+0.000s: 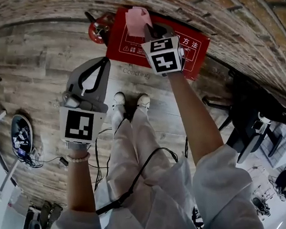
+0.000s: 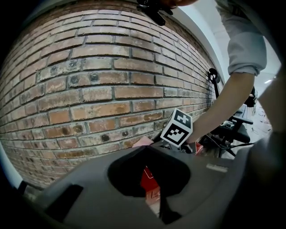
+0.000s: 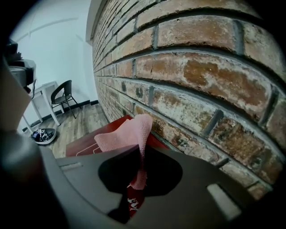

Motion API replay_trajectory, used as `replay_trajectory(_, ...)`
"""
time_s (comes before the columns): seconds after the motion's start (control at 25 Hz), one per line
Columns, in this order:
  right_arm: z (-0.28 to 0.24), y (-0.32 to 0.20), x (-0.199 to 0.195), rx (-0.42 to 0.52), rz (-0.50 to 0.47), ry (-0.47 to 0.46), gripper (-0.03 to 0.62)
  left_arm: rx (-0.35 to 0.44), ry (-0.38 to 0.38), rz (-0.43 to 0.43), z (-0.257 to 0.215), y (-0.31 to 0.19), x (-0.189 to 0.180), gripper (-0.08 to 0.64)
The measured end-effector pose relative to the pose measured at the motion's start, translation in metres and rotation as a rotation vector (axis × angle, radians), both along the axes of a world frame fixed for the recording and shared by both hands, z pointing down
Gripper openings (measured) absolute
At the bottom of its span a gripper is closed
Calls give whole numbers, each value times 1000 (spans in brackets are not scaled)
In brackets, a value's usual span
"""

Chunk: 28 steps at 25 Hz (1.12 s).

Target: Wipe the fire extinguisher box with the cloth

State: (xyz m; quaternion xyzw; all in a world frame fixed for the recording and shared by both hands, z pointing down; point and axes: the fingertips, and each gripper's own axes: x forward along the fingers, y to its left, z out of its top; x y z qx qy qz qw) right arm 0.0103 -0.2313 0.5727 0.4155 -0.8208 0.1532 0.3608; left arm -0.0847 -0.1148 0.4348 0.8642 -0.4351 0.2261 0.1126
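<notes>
Your right claw (image 1: pixel 148 30) is clamped on the pink cloth (image 1: pixel 137 18), at the upper edge of the red fire extinguisher box (image 1: pixel 197 47) against the brick wall (image 1: pixel 255 18). Your left claw (image 1: pixel 103 64) hangs empty, jaws together. Wiping seems barely begun, with most of the box face left.

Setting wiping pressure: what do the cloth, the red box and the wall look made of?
Cloth: pink fabric, matte, fine knit-like weave visible, hanging limp. Box: smooth, faintly glossy red panel with white print, probably painted metal, possibly plastic. Wall: rough, weathered brick with recessed mortar joints.
</notes>
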Motion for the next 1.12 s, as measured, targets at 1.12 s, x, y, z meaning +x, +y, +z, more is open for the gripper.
replay_trajectory(1.12,0,19,98,-1,152,38,18,1,3,85,-4,-5,49,-12)
